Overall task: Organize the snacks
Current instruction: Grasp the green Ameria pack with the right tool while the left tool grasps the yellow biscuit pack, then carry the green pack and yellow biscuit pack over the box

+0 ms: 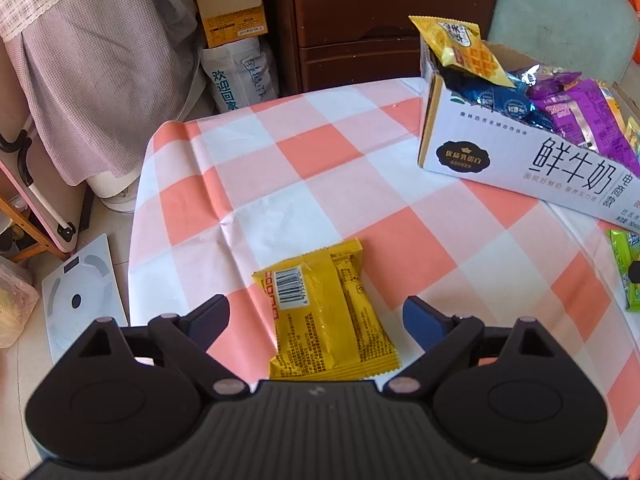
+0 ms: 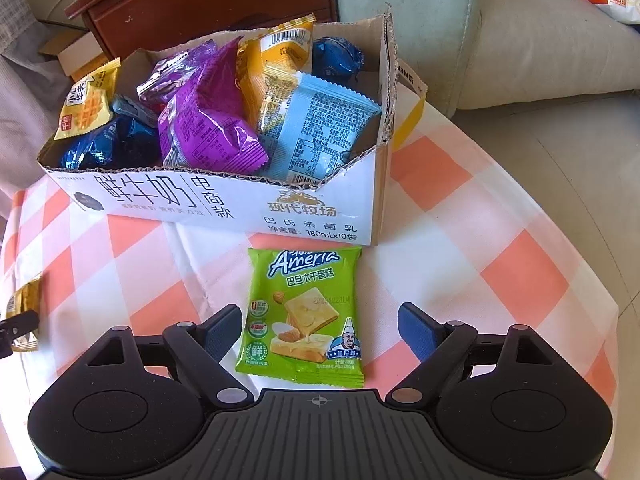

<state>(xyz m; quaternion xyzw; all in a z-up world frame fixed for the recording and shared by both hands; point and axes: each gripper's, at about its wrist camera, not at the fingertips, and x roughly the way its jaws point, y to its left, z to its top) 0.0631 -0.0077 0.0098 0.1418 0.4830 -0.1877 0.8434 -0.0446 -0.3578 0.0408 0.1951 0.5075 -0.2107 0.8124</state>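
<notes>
Left gripper [image 1: 316, 322] low over the bench, jaws spread wide, blue pads on either side of a flat yellow foil snack packet [image 1: 326, 312] with a barcode sticker; packet lying on the pink-and-white checked tablecloth [image 1: 320, 168], between the pads but touching neither; near end of the packet hidden under the gripper body.

Right gripper [image 2: 320, 330] likewise low, jaws wide, framing a square green snack packet [image 2: 306, 316] printed with a cake picture and a chef figure; packet flat on the cloth, left pad just beside its edge, right pad apart from it; nothing held on either side.

Just beyond the green packet, a white cardboard milk carton box [image 2: 224, 208] with torn-open top, its front wall close to the packet's far edge; inside, heaped loosely: a purple foil bag [image 2: 208, 128], a pale blue packet [image 2: 316, 128] leaning on the front wall, an orange-yellow packet [image 2: 276, 60] behind it, dark blue foil wraps [image 2: 108, 144] at the left and back, and a small yellow waffle packet [image 2: 86, 106] upright in the left corner.

Seen from the left wrist, same box [image 1: 520, 160] at the far right of the bench, well apart from the yellow packet; green packet [image 1: 624, 272] at the right frame edge.

Beyond the bench: dark wooden drawers [image 1: 360, 20], a grey-green cushioned seat [image 2: 520, 40], a white bathroom scale [image 1: 80, 292] on the floor.
</notes>
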